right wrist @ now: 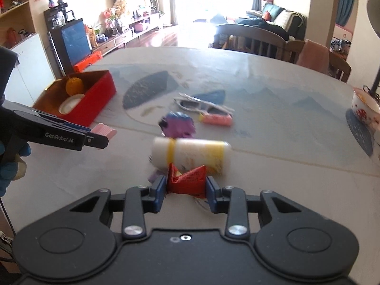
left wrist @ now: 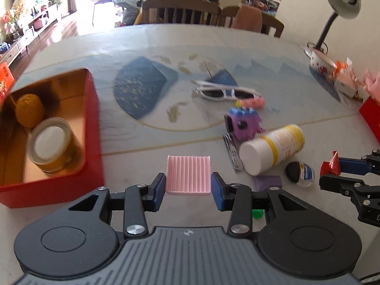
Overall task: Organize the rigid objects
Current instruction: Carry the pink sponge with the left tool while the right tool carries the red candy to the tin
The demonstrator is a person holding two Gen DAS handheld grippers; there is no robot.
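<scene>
Two tools are in view, each clamped on one item. One left tool (left wrist: 188, 188) grips a pink ridged tray (left wrist: 188, 175) by its two sides, held level just above the worktop (left wrist: 133, 140), beside one red tin box (left wrist: 91, 128) at its left. That box holds two things: one yellow ball (left wrist: 29, 109) and one round jar (left wrist: 51, 146) with a white lid. One right tool (right wrist: 185, 193) pinches a red wrapper (right wrist: 187, 178), pointing across the worktop from the right side. Beyond it lie one white and yellow bottle (right wrist: 192, 153) on its side, one purple toy (right wrist: 178, 124), one pair of white sunglasses (left wrist: 225, 92), one orange tube (right wrist: 217, 119) and one small clear bottle (left wrist: 301, 173) with a black cap.
</scene>
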